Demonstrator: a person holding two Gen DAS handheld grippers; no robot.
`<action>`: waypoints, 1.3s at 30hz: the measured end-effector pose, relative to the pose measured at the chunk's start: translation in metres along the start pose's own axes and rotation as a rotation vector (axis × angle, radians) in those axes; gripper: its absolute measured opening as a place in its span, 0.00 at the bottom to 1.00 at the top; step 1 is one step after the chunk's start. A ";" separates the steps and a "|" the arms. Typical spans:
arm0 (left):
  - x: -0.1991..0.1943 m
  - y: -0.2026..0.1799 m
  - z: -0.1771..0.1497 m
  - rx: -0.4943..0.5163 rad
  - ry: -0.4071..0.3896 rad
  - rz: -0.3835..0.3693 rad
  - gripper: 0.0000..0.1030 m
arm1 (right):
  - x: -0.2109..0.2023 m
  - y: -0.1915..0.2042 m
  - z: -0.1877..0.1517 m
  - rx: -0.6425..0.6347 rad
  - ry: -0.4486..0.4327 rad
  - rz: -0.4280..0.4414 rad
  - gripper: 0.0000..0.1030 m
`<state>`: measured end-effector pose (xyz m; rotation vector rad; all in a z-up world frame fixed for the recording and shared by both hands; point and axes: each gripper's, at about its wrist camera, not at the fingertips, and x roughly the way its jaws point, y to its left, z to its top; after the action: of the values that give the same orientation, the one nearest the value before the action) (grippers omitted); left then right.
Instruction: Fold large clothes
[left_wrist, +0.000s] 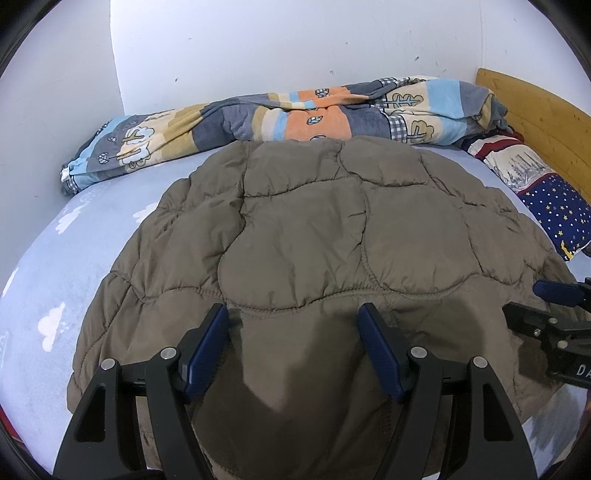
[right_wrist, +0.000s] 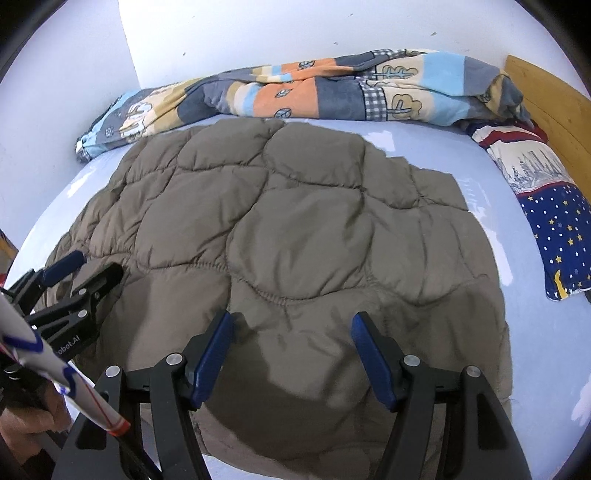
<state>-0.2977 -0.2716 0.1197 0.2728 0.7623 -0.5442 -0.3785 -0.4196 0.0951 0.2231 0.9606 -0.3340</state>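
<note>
Left wrist: left gripper (left_wrist: 293, 314) fingers (left_wrist: 380, 354) spread, hovering over jacket (left_wrist: 314, 229).

two close wrist views, side by side, facing one quilted jacket (left_wrist: 314, 229)

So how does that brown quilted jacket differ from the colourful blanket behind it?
The jacket is one plain brown; the blanket is patchwork in orange, blue, grey and cream with tree drawings. The jacket lies spread fairly flat mid-bed; the blanket is bunched in a long heap along the wall. The jacket is puffy with stitched panels; the blanket looks like soft fleece. Both rest on the pale blue sheet.
</note>
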 end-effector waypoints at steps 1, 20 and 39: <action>0.000 -0.001 0.000 0.003 0.001 0.002 0.70 | 0.002 0.000 -0.001 -0.003 0.003 -0.003 0.70; -0.036 0.020 0.007 -0.055 -0.085 0.045 0.71 | -0.035 0.002 -0.004 0.027 -0.062 0.024 0.73; -0.034 0.015 0.003 -0.003 -0.092 0.076 0.71 | -0.035 0.012 -0.005 0.043 -0.056 0.035 0.73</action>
<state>-0.3078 -0.2480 0.1470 0.2711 0.6613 -0.4803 -0.3962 -0.4011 0.1215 0.2678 0.8935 -0.3278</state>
